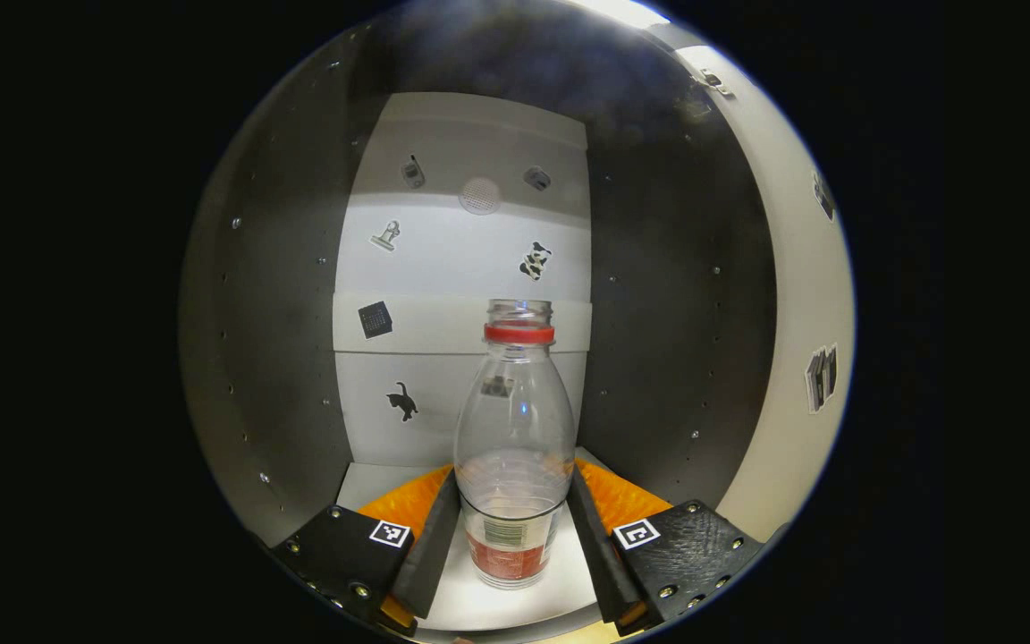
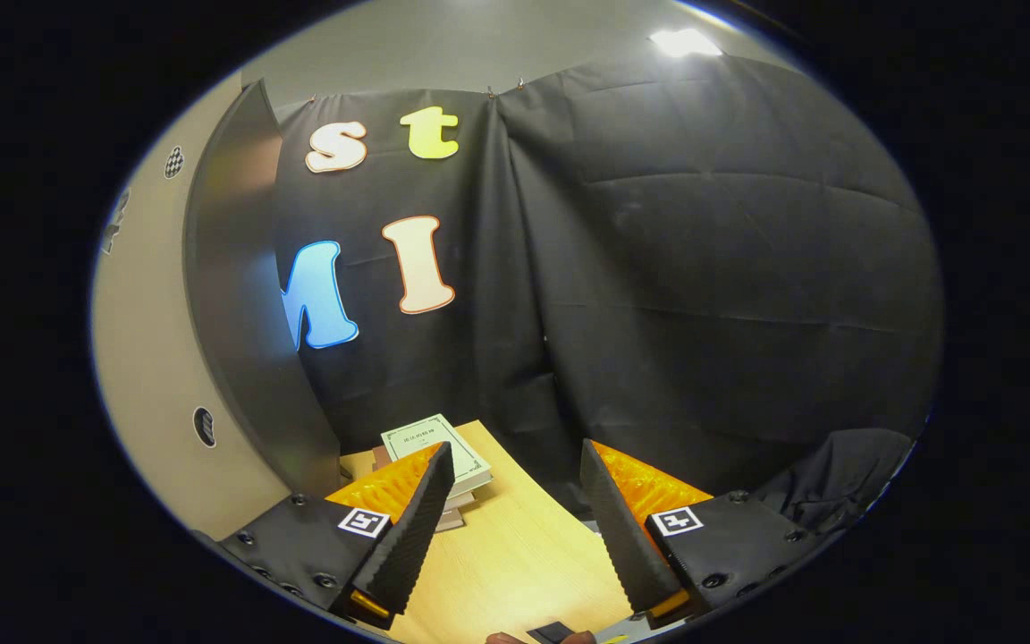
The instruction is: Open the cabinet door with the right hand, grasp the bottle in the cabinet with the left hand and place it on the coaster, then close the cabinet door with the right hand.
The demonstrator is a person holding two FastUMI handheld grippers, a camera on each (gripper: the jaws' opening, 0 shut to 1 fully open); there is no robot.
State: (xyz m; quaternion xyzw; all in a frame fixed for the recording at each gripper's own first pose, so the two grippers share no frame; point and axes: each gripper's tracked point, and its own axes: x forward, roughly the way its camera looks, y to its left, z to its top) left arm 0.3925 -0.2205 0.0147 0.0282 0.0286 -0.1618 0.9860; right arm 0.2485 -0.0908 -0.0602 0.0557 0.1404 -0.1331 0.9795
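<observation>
Two fingers of the left gripper are seen flanking the lower body of the bottle, which stands upright on the white shelf inside the cabinet. The pads appear to touch both sides of the clear plastic, though it cannot be told how firmly it is pinched. The cap is absent and the red ring sits at the neck. Since the grip is taken low on a tall, light, thin-walled bottle, tipping could be expected if it is lifted or drawn out quickly; too hard a squeeze could buckle the wall and let it slip. The neck could also be knocked against the dark side panels on withdrawal.

The right gripper is held spread and empty above the tabletop, with the opened cabinet door at the left and books at the far edge. The door could swing back into the left arm if it is left unsteadied.
</observation>
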